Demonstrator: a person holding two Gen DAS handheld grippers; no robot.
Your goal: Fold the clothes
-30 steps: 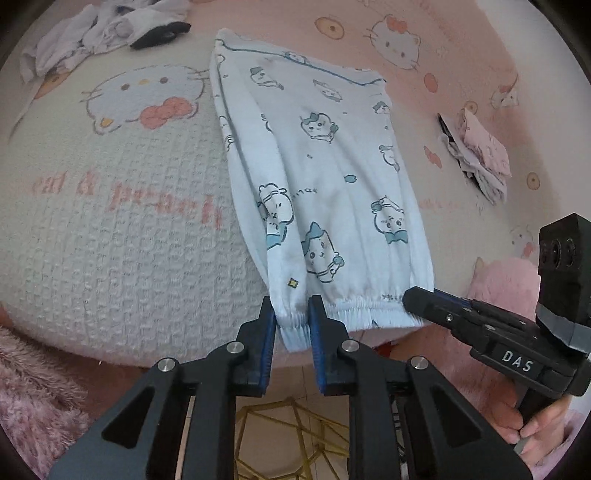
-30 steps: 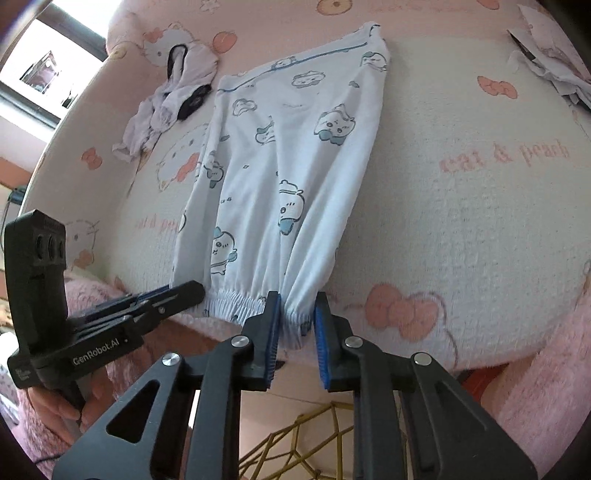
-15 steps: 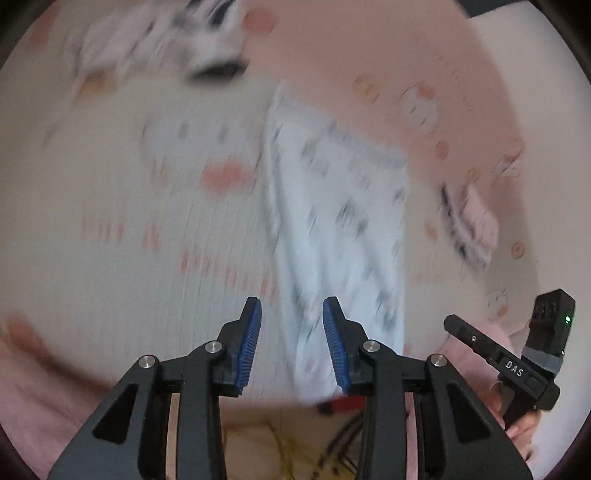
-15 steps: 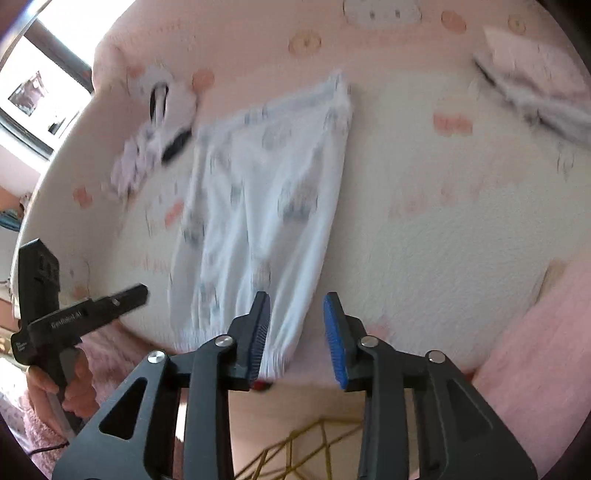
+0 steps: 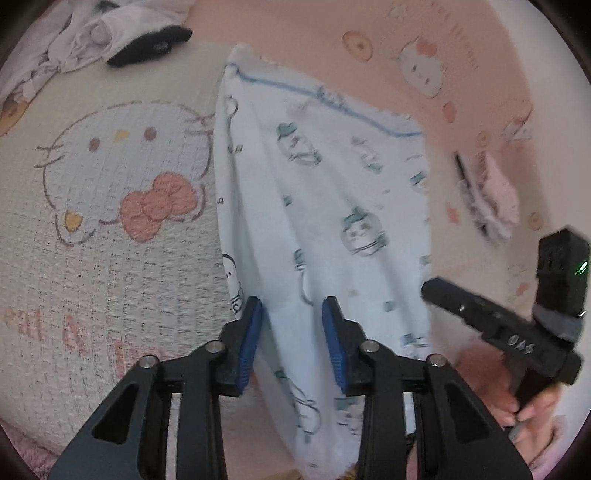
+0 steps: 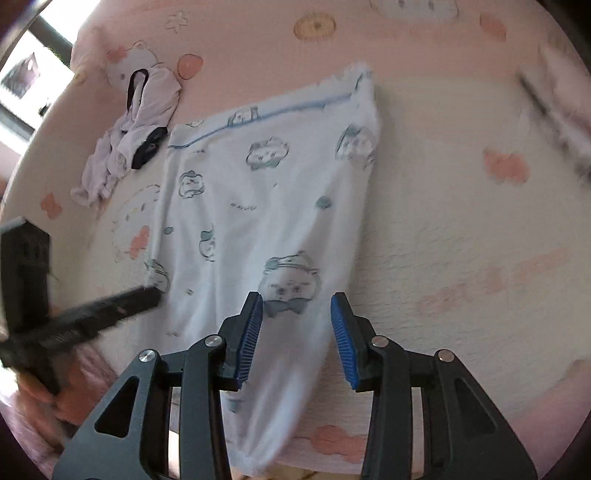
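Pyjama trousers (image 5: 325, 206) lie flat beneath the left tool (image 5: 291, 343) and right tool (image 6: 297, 332), both spread, gripping nothing

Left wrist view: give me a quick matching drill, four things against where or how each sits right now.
Things:
1. pyjama trousers
2. lilac clothes heap
3. pink garment
4. left gripper

States:
A. bunched at the far left of the bed
B. open, fingers either side of a trouser leg
C. far right, crumpled
D. spread flat, cuffs hanging over the near edge

Pairs: 1-D, 2-A, 3-C, 4-B
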